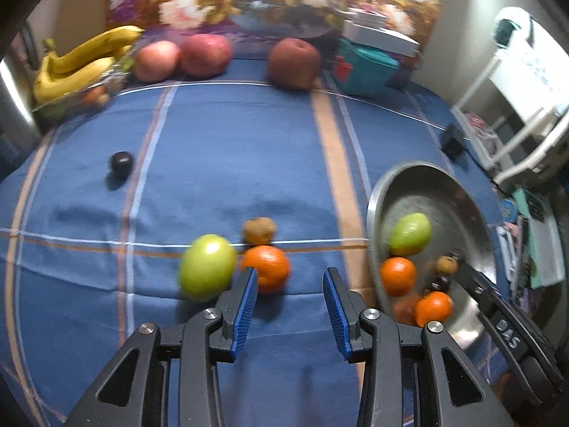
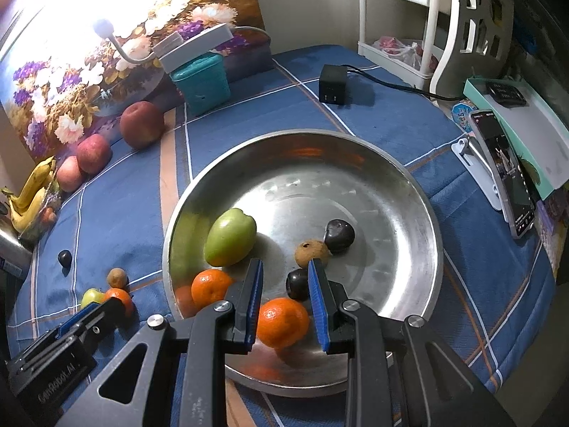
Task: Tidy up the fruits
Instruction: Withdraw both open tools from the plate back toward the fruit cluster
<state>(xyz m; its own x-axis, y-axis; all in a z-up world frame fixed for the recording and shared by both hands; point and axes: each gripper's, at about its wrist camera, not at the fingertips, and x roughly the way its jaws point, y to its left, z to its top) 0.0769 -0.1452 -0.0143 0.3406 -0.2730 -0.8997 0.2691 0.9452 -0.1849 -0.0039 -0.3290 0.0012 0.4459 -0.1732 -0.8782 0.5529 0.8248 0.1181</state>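
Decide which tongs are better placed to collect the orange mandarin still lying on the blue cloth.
Left: the left tongs hang right by that orange mandarin; the right tongs are over the steel bowl.

Left hand-held gripper [image 1: 290, 286]: we are pointing it steeply downward, its black arms filling the bottom of its own view.
Left jaws: we are keeping the blue pads parted with nothing between them.
Right hand-held gripper [image 2: 285, 277]: we are also angling it steeply downward.
Right jaws: the blue pads are standing narrowly apart, touching nothing, near their tightest setting.
Relative placing: we are holding the left one low and just beside the right.
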